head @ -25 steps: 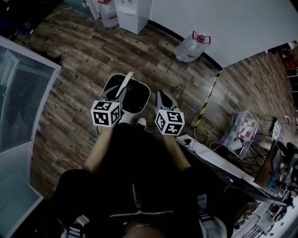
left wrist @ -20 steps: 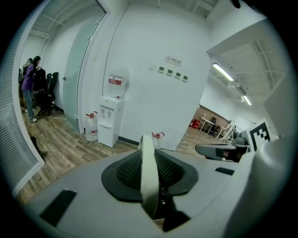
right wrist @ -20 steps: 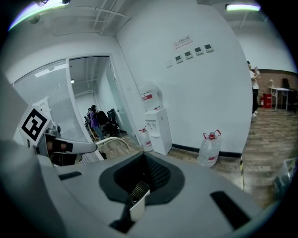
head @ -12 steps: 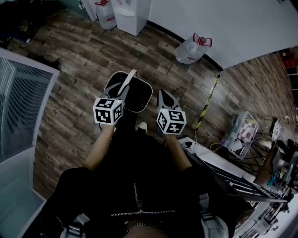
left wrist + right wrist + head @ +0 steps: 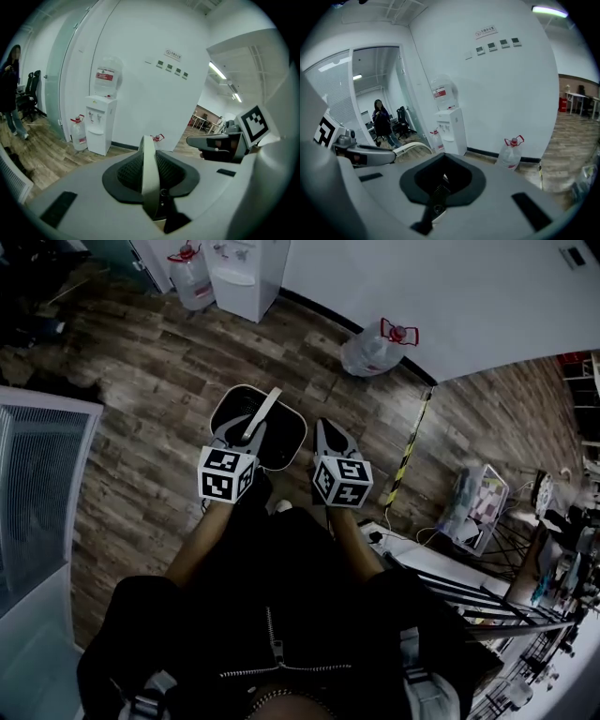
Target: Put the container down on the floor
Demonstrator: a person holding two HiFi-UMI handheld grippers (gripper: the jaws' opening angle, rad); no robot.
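Two-jaw left gripper [image 5: 242,434] pinches the container's [image 5: 298,433] handle [image 5: 265,409] above the floor [image 5: 141,446]. Right gripper's [image 5: 323,427] jaws are pressed together, empty.

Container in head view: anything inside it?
The container looks dark inside, with nothing visible in it. The handle and left gripper cover its near side, so that part can't be checked.
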